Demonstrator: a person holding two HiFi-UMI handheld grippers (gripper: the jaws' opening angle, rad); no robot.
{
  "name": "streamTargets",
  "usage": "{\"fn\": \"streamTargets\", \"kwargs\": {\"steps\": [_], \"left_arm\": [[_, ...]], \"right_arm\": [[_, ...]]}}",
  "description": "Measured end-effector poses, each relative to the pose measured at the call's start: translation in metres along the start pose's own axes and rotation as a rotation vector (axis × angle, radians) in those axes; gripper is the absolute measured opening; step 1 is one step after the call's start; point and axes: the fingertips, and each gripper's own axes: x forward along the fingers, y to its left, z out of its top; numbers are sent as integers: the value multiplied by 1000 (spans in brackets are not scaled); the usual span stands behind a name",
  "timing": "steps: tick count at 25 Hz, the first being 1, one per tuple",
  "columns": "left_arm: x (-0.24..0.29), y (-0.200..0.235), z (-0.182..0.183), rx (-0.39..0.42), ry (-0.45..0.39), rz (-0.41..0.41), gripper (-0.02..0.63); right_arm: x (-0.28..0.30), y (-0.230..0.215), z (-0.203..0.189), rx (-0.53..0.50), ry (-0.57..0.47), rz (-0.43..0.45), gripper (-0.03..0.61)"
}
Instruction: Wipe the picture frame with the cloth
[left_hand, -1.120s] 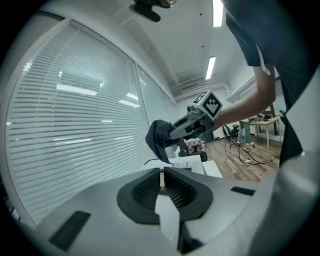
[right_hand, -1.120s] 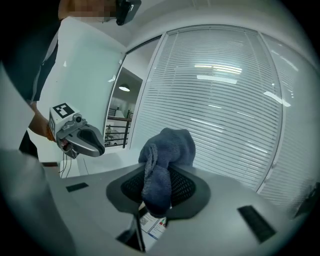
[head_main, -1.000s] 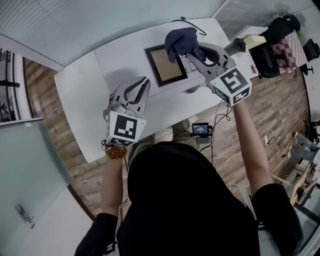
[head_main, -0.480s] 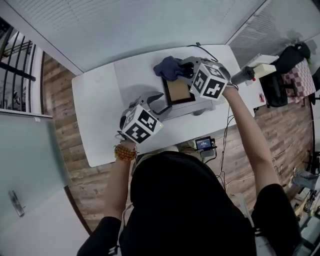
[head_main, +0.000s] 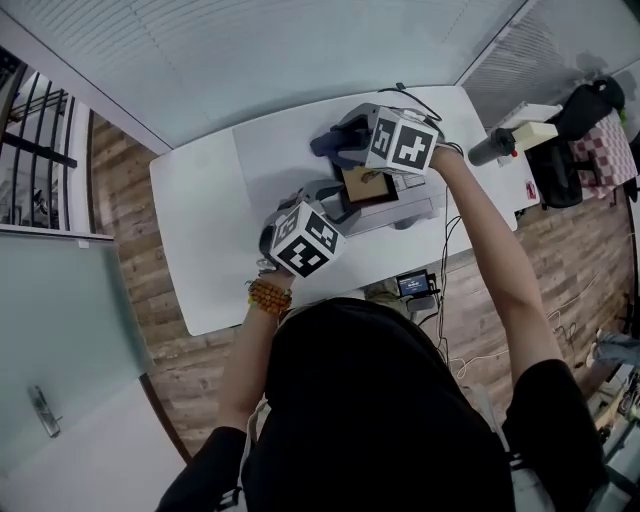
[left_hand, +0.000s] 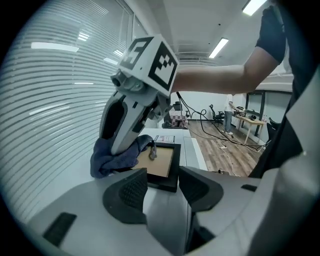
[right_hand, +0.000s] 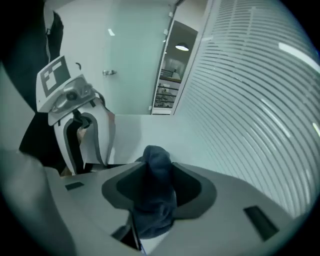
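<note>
The black picture frame (head_main: 368, 186) with a tan panel lies flat on the white table (head_main: 200, 200). My right gripper (head_main: 345, 150) is shut on the dark blue cloth (head_main: 328, 140), which rests bunched on the frame's far left corner. In the right gripper view the cloth (right_hand: 157, 200) hangs between the jaws of that gripper (right_hand: 157, 185). My left gripper (left_hand: 162, 182) is open, its jaws having just been opening. The frame's near edge (left_hand: 162, 162) sits at their tips, and the pads do not press on it. The cloth (left_hand: 112, 160) lies just beyond, under the right gripper (left_hand: 131, 148).
A printed card (left_hand: 165, 138) lies on the table past the frame. A black and cream tool (head_main: 510, 140) sits at the table's right end. A small screen device (head_main: 410, 285) and cables lie on the wooden floor near my feet. Blinds run along the table's far side.
The right gripper brought the cloth down onto the frame's far left corner. The left gripper moved up to the frame's near edge and its jaws opened.
</note>
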Motion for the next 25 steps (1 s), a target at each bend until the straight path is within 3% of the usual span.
{"fn": "streamTargets", "kwargs": {"steps": [3,5,20,25], "left_arm": [[1,1,0,0,-15,-4,199],[2,1,0,9,-20,-2,199],[3,2,0,18,-17,2,201],[3,2,0,11,-13,-5,199]], "right_arm": [[10,-6,-8,159,-50,39,129],[11,-6,-11,211,-71,44,113],[10,16,-14,218,1,40,54],[5,36,-13,168,34,51,52]]}}
